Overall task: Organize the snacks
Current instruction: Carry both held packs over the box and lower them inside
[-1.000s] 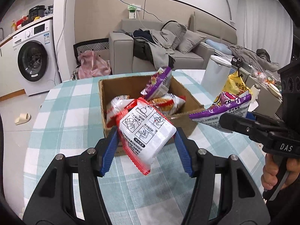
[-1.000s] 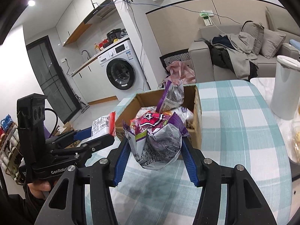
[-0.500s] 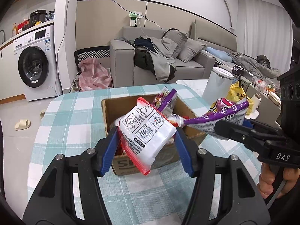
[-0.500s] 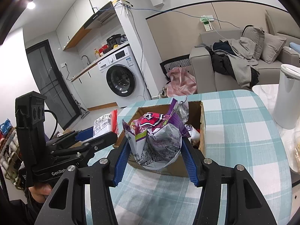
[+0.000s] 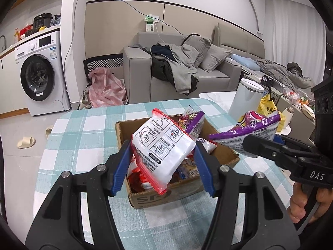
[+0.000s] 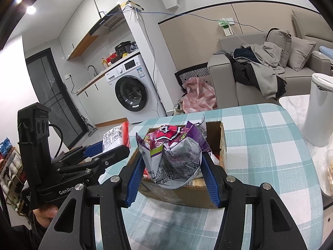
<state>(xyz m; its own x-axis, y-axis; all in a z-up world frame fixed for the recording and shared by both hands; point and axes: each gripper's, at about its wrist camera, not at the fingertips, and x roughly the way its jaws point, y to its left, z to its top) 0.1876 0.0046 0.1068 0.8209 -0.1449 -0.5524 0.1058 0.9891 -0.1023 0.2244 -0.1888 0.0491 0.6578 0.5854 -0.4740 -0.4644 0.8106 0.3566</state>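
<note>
Snacks sit mostly gathered already, judging by the cardboard box (image 5: 177, 193) on the checked tablecloth (image 5: 83, 137), which holds several packets in a loose heap; the count is hard to make out behind what the tools carry. On the left, the left gripper (image 5: 162, 162) is clamped on a white packet with red edges (image 5: 162, 148), its blue pads pressed to both sides, and holds it tilted just above the near end of the box; that packet is not yet inside. To the right, the right gripper (image 6: 172, 173) is closed around a crumpled purple packet (image 6: 172, 152), held above the box's near wall, likewise unreleased. I judge the task to be well along; two packets remain in the air, each needing to be lowered among the others and let go. No loose snacks show on the cloth around the box, though the far right edge of the table, near the white bin (image 6: 318, 112), is partly cut off.
</note>
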